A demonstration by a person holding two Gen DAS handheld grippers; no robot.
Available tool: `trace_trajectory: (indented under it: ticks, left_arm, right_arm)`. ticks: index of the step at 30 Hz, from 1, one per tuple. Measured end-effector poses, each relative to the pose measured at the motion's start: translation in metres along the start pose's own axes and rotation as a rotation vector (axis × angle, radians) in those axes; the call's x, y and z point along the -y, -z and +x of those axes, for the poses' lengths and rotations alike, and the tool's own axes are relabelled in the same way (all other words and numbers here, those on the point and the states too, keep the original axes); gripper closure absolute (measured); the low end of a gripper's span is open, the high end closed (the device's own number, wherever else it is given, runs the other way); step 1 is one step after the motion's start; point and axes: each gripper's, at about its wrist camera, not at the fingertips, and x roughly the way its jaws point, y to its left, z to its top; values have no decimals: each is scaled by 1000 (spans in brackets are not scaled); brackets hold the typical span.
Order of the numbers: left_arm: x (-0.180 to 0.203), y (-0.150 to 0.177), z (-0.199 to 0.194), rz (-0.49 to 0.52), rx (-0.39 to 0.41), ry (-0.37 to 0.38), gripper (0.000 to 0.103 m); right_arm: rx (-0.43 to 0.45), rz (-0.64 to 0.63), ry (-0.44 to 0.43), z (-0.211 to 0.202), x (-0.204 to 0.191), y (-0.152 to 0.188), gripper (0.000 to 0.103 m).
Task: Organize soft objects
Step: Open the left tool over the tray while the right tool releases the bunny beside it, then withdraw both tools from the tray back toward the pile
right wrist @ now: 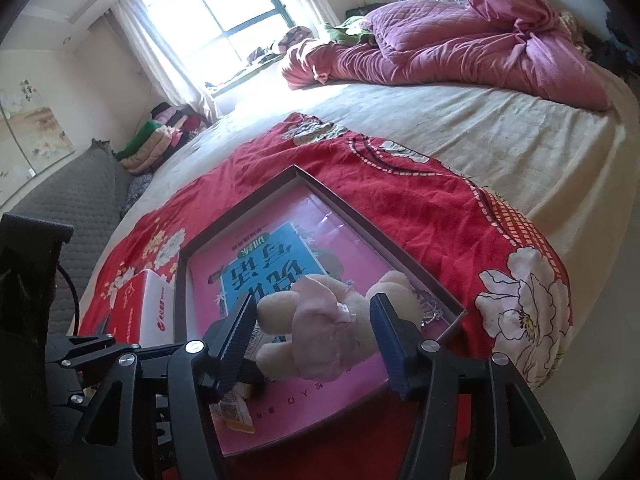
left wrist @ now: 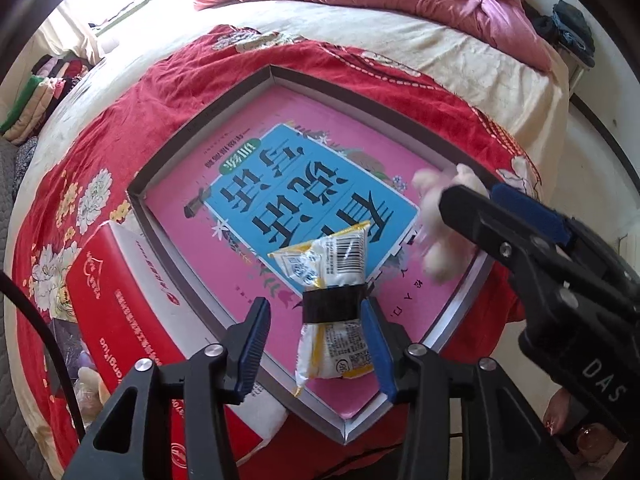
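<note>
A shallow grey-rimmed box (left wrist: 200, 120) with a pink and blue printed bottom lies on a red floral cloth on the bed. A white and yellow snack packet (left wrist: 340, 256), bound with a black band, lies inside it between the fingers of my left gripper (left wrist: 314, 306). Those jaws stand apart and the left pad is clear of the packet. A cream plush bear in a pink dress (right wrist: 316, 332) sits at the box's right side (right wrist: 400, 248), between the wide-apart fingers of my right gripper (right wrist: 313, 300). In the left wrist view the bear (left wrist: 436, 236) looks blurred beside the right gripper (left wrist: 472, 196).
A red and white carton (left wrist: 120, 300) sits against the box's left rim, with something cream and soft (left wrist: 90, 384) below it. The red cloth (right wrist: 420, 200) covers the near bed. A pink quilt (right wrist: 460, 52) is heaped at the far side, folded clothes (right wrist: 160, 136) by the window.
</note>
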Motion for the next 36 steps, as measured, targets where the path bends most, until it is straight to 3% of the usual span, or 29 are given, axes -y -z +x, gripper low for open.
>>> trace_trajectory:
  ticks: [6,11,22,36]
  left_arm:
    - [-8,1,-11,-13,25,-1,51]
    - [-11,4,-16,-24,35,13,50]
    - [-18,18,-33,-68,71,43,35]
    - [-32,51,-67,-113,137,23,34]
  right_arm:
    - [-20,58,-5,6,8,1,38]
    - [-21,35,19,6,5,2,38]
    - [16,-9,90,-17,-7,2,30]
    - [88,-40,137,-55,-36,2,26]
